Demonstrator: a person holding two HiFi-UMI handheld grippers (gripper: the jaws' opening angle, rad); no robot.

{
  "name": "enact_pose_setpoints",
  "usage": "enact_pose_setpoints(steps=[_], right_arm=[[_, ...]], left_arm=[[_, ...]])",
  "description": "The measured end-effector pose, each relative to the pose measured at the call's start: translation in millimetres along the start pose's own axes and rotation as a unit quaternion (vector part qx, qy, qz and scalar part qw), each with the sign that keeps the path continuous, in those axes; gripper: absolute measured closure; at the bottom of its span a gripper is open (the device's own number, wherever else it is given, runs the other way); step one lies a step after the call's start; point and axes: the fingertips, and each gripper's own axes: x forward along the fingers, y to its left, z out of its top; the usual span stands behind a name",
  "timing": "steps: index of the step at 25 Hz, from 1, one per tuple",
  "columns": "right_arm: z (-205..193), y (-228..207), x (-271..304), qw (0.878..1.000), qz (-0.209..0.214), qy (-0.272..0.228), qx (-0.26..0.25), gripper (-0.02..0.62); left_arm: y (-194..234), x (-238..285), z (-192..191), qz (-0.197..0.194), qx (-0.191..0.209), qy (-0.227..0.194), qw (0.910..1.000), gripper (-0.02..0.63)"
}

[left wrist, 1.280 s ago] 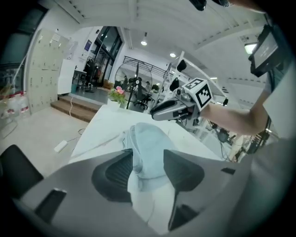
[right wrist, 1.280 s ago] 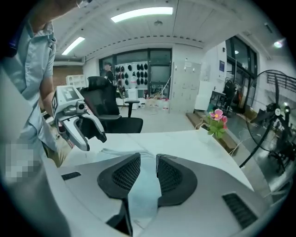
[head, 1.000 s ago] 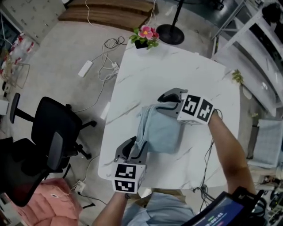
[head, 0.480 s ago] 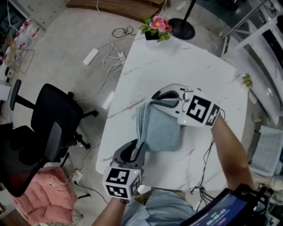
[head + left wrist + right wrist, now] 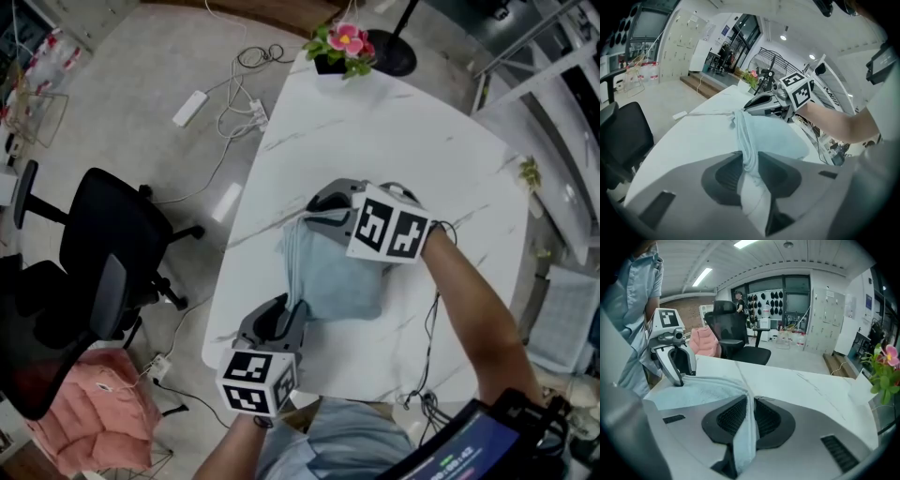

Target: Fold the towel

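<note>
The towel [image 5: 333,277] lies on the table [image 5: 394,141]; I think it is soft, light and limp. The left gripper [image 5: 281,314] and right gripper [image 5: 323,204] each pinch its edge, jaws closed on cloth. Corners seem the best hold.

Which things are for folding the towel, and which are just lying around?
For the job:
towel
left gripper, shut on the towel
right gripper, shut on the towel
table

Just lying around:
flowers
black chair
power strip
pink cushion
</note>
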Motion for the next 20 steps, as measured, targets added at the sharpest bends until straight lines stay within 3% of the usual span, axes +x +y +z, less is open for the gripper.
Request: enact_pose_setpoints(steps=[5,8,13,17,20], right_arm=[[20,-9,-19,0.998,-0.010,-0.027,0.047,0.392],[36,-3,-30,0.997,0.011,-0.047,0.066,0.359],[29,8,-29,0.999,0.010,0.004,0.052,0.345],[62,8,-60,0.997,-0.038,-0.040,0.060,0.345],[98,11,-105,0.988,-0.100,-0.088,0.072,0.353]], left_arm=[[-1,-5,-1,0.000,0.022,0.019,0.9996,0.459],[0,-15,-2,-0.009,0.037,0.017,0.9991,0.397],[13,-35,-9,-0.013,0.056,0.023,0.9980,0.358],[25,-67,-1,-0.019,0.061,0.003,0.9979,0.359],[26,-101,28,-0.027,0.051,-0.045,0.9973,0.361]])
